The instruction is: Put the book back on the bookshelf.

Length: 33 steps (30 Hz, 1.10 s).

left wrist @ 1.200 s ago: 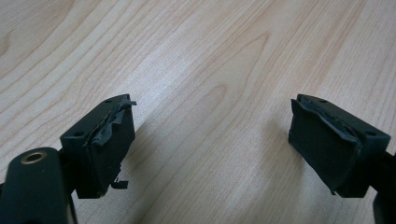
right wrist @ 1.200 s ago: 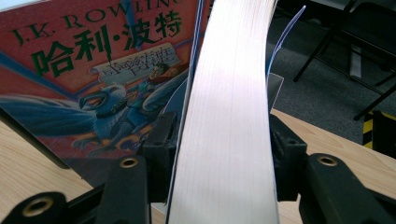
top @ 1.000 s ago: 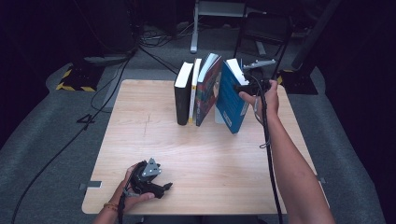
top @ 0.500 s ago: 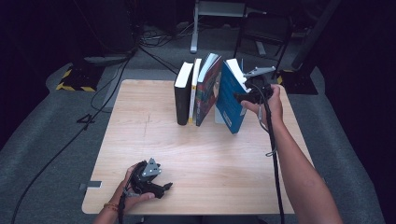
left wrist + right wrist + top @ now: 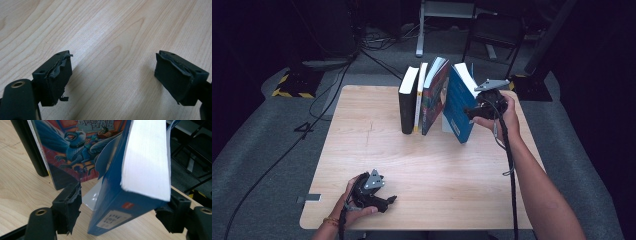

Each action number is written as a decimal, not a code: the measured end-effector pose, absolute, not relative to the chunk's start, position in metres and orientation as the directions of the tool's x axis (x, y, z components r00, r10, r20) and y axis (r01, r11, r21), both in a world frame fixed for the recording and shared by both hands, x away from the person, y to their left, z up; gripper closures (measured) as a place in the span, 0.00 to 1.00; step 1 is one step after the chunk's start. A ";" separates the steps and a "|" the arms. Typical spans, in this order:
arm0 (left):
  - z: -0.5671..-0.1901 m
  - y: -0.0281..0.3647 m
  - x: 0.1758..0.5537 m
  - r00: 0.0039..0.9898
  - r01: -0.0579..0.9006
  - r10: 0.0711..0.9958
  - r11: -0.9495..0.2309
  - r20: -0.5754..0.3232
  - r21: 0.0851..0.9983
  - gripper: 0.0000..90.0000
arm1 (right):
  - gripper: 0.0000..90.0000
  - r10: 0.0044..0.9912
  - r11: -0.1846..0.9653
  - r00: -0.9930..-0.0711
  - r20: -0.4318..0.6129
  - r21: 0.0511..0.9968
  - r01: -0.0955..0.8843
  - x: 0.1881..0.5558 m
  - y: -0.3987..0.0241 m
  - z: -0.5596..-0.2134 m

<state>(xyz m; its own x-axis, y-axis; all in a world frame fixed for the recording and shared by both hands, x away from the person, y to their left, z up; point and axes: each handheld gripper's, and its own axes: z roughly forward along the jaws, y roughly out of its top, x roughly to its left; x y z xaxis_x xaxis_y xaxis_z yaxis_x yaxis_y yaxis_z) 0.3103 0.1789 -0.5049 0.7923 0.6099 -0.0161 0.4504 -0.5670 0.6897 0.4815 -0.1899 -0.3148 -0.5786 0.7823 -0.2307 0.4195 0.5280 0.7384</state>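
1. Nearest the person, the left gripper (image 5: 388, 200) lies on the wooden table (image 5: 362, 150) at its front edge, held in the left hand (image 5: 354, 200). Its jaws stand wide apart over bare wood, with nothing between them, so it can give no quick support to the books.

2. Farther off, on the right side of the table, the right gripper (image 5: 117, 217) straddles the blue book (image 5: 112, 205). Its jaws have just been opening. The left pad (image 5: 71, 205) stands clear of the cover, with table showing in the gap. The right pad (image 5: 166, 216) sits close by the back cover, and I cannot tell whether it touches, so I judge the book released.

3. The risk: the blue book stands on its lower edge and tilts, its top leaning right, away from the row. With no grip it may tip onto the gripper or slide flat. Pulling the gripper back could also snag the lower corner.

4. Its long axis runs bottom to top, well off upright. The white page edge faces the right gripper's camera.

5. Beyond it, the illustrated book (image 5: 435, 97) also leans, resting toward the white book (image 5: 418, 97) and the upright black book (image 5: 407, 100). A knock may topple the row.
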 end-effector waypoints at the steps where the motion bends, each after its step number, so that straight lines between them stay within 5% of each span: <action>1: -0.505 0.179 0.310 0.792 0.450 0.610 -0.567 -0.016 0.690 0.16 | 0.30 0.779 0.534 -0.581 -0.237 0.736 0.416 0.479 -0.191 -0.316; 33: -0.505 0.179 0.310 0.791 0.451 0.611 -0.567 -0.015 0.690 0.16 | 0.31 0.714 0.612 -0.640 -0.285 0.699 0.371 0.425 -0.223 -0.358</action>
